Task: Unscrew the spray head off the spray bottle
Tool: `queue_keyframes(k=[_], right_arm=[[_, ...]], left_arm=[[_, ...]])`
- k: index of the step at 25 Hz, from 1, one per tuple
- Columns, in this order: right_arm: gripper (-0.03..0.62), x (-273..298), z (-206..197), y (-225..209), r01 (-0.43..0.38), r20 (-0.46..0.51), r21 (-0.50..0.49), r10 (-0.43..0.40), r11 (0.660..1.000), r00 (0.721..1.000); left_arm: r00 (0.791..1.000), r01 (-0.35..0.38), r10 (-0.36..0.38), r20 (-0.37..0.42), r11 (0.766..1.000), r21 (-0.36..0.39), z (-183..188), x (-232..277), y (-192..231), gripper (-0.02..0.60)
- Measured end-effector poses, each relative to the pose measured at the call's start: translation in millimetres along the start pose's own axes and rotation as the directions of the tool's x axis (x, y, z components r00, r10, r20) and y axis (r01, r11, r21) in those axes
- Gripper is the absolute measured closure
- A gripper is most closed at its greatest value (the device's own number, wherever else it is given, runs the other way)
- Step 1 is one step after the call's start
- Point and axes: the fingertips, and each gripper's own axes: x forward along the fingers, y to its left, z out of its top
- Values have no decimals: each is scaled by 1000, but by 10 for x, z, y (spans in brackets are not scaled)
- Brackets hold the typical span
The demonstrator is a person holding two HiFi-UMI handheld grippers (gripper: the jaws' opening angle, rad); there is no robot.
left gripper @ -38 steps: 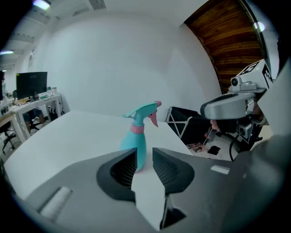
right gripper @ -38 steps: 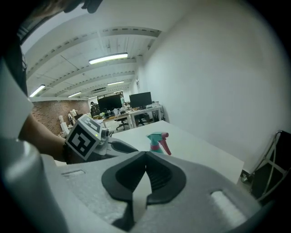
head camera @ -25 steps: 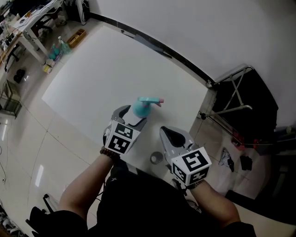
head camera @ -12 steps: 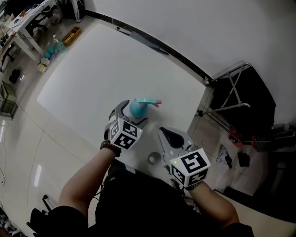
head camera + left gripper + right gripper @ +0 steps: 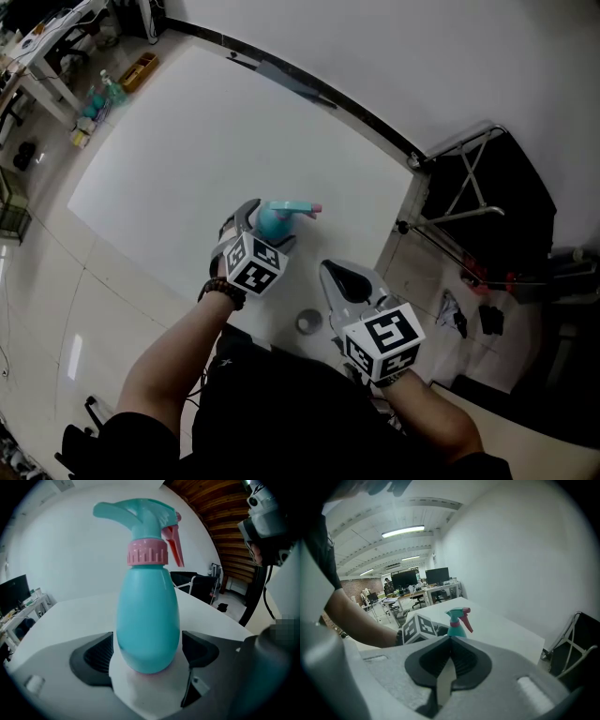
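Left tool [image 5: 147,654] has opened, spray bottle [image 5: 147,606] between jaws.

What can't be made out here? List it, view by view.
Head view: the lower body of the spray bottle, behind the left tongs, which have just been opening with the bottle between them.
Head view: the small grey ring by the right tongs, too small to identify.
Right gripper view: the bottle's base, behind those shut tongs.

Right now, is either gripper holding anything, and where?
Nothing. The left gripper, jaws just opened, flanks the spray bottle low down without gripping; right gripper shut, empty.
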Motion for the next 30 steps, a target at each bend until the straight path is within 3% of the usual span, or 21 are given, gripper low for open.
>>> queue_keyframes(k=[8,20,25,30], right_arm=[[603,-7,9,-6,0,4,3,0,1000,1000],[603,-24,34,7,-3,17,2,3,1000,1000],[604,-47,29,13,-3,24,-3,3,1000,1000],[604,-112,19,-35,-1,27,-6,1,1000,1000]], left_arm=[[1000,-19,19,-7,1000,11,-15,15,41,154],[1000,-20,20,-22,1000,25,-35,-77,52,166],[999,-22,25,-45,998,66,-62,-166,39,169],[996,-26,39,-79,987,157,-62,-301,27,172]])
